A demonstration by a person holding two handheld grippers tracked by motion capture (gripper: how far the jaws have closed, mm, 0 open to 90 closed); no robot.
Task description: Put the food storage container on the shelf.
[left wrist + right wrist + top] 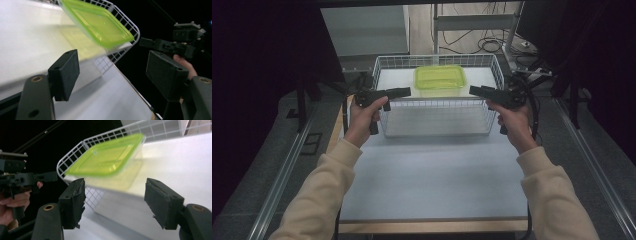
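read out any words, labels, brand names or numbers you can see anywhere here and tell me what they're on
None can be read.
The green lid of the clear container in the wire basket has raised moulded shapes and a small round mark; these are blurred, and no letters can be made out.
The left gripper, right gripper and white table carry no visible print.

Bare white table [432,175] on dark floor; tangled cables [492,45] lie beyond; metal rail [287,170] alongside.
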